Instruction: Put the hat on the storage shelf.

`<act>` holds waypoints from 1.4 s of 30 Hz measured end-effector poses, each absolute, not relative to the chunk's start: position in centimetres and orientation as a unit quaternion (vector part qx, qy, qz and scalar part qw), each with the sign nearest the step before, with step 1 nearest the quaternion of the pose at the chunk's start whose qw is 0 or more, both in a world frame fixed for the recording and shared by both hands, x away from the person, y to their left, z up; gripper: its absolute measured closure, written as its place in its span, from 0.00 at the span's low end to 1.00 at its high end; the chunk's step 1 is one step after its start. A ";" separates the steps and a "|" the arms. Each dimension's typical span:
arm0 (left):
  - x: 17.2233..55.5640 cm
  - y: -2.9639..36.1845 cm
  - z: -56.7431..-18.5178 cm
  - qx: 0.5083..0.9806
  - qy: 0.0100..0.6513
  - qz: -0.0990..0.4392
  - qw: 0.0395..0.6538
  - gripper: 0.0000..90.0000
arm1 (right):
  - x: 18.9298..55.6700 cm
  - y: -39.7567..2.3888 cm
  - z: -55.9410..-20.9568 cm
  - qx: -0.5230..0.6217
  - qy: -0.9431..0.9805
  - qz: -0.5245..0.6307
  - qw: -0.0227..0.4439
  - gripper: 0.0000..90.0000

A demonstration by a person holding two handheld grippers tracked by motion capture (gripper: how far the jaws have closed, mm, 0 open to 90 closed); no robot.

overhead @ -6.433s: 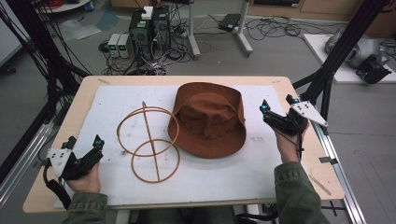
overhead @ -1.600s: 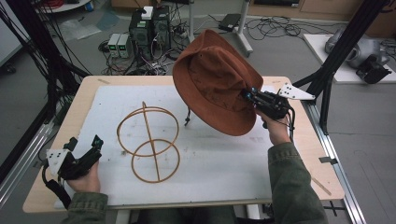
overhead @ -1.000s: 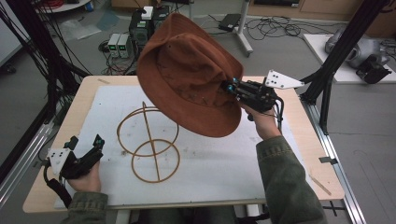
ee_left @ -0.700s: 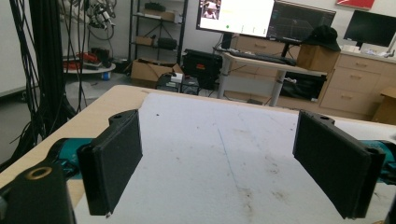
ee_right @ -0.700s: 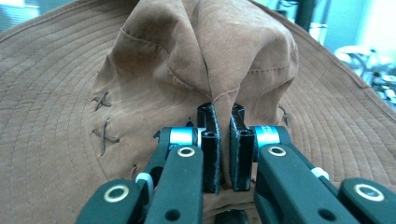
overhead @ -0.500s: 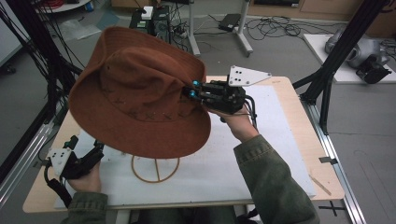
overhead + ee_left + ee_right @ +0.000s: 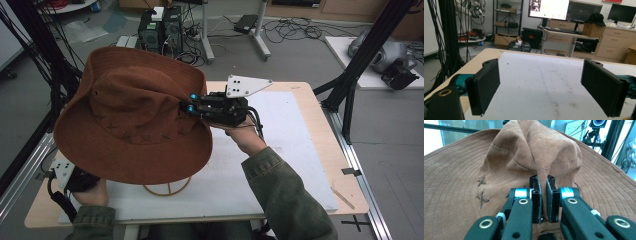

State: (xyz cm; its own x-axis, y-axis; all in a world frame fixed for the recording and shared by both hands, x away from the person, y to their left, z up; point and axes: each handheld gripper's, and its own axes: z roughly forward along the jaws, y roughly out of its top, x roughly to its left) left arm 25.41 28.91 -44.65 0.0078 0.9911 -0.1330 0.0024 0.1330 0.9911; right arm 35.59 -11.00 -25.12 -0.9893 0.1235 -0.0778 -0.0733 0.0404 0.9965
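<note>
Right claw (image 7: 189, 103), mid-frame in high view, clamped on brown brimmed hat (image 7: 131, 120); in right gripper view jaws nearly closed w/ a pinched fold of crown fabric between the pads. Hat held up in the air, centre-left of high view, tilted, hanging over wire stand (image 7: 167, 187), of which just the base ring peeks out below the brim at lower centre. Can't tell whether hat touches the stand yet.

Left claw (image 7: 541, 87) wide open, nothing between pads, resting low at lower left of high view, near table (image 7: 310, 125) edge, partly under the brim. In left gripper view, just bare white mat (image 7: 544, 75) ahead.

Handling, as judgement: soft cloth, light, floppy; crown creases where pinched, so grip on a fold holds OK but hat swings and sags around it. Not fragile, not slippery, stitched fabric gives friction. Brim stiffer from rows of stitching, prob. better second hold for steering. Wire stand looks light, likely to tip if brim drags on it.
</note>
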 end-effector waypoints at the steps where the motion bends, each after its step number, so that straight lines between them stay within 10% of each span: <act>1: 25.4 28.9 -44.6 0.468 0.531 0.462 0.534 0.18 | 35.6 -11.0 -25.4 0.019 0.719 0.692 0.070 0.95; 30: 25.5 29.0 -44.8 0.468 0.534 0.456 0.536 0.18 | 35.0 -12.5 -30.9 0.037 0.711 0.702 0.022 0.93; 37: 25.4 29.0 -44.7 0.468 0.535 0.456 0.536 0.18 | 34.7 -12.5 -30.8 0.029 0.695 0.718 0.013 0.76; 42: 25.4 29.0 -44.7 0.467 0.535 0.456 0.536 0.18 | 34.5 -12.5 -30.8 0.049 0.690 0.722 0.020 0.46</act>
